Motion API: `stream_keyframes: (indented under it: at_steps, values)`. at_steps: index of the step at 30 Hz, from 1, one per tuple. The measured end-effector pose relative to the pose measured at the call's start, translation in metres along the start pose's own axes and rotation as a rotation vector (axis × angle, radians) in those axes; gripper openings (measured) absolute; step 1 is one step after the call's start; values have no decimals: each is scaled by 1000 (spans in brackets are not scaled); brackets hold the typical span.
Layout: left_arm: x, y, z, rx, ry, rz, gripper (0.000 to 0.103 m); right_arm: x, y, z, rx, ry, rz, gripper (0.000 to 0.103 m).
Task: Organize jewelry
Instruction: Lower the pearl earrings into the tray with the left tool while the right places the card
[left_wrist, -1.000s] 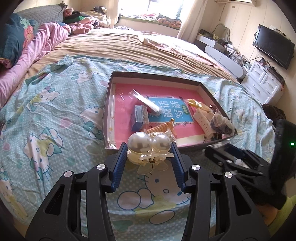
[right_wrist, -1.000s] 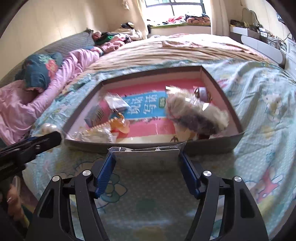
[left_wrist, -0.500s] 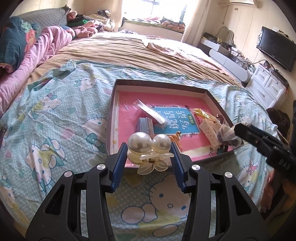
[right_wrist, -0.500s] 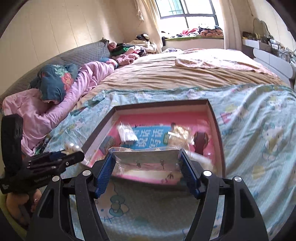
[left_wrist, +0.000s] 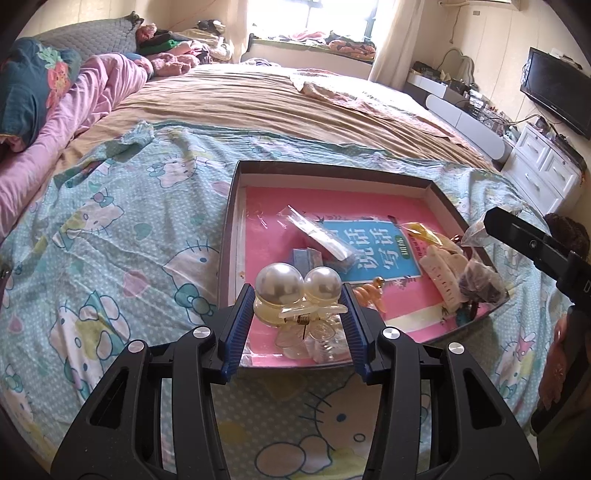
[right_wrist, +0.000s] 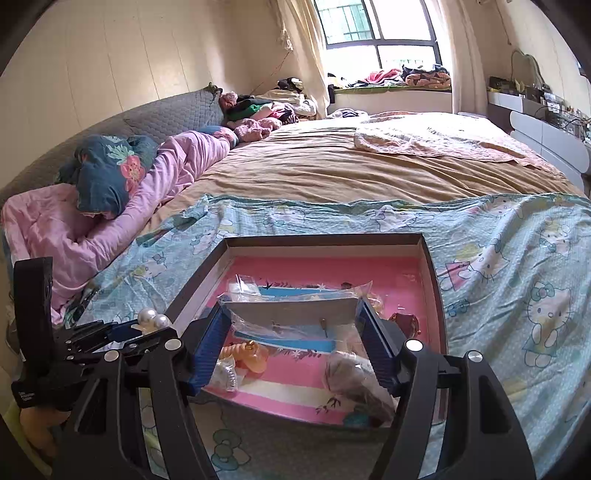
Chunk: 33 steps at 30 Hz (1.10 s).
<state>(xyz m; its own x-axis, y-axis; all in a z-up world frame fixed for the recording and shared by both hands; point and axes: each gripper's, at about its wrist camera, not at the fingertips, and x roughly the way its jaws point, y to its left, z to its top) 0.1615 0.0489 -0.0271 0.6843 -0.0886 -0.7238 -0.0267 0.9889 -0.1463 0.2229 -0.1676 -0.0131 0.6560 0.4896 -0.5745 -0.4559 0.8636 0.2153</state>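
Ahead of the left gripper's fingers (left_wrist: 243, 317), the tray's near wall (left_wrist: 295, 363) stood low across the path. Beyond it, the pink floor (left_wrist: 266, 206) lay bare toward the far left corner, while a clear packet (left_wrist: 317, 232), a small blue box (left_wrist: 308, 256) and hair clips (left_wrist: 447, 273) crowded the middle and right. Left of the fingers, open bedsheet (left_wrist: 129, 229) offered free passage.

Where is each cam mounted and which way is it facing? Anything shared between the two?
Left wrist: on the left claw, facing down-forward over the bed at the tray; shows its fingers shut on a pearl clip, plus the right claw at the right edge.
Right wrist: on the right claw, facing the same tray; shows its fingers clamping a clear bag, left claw lower left.
Shared: tray, bed, window.
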Motion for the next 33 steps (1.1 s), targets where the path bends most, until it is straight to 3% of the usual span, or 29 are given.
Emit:
stream_keyframes:
  at_steps: [12, 17, 33]
  values:
    - [12, 4, 1, 2, 18, 9, 38, 33, 12, -9, -57, 102, 4, 68]
    - [13, 6, 1, 5, 19, 12, 43, 40, 14, -15, -66, 128, 3, 68]
    - [6, 8, 2, 9, 6, 23, 51, 35, 12, -15, -67, 124, -7, 77]
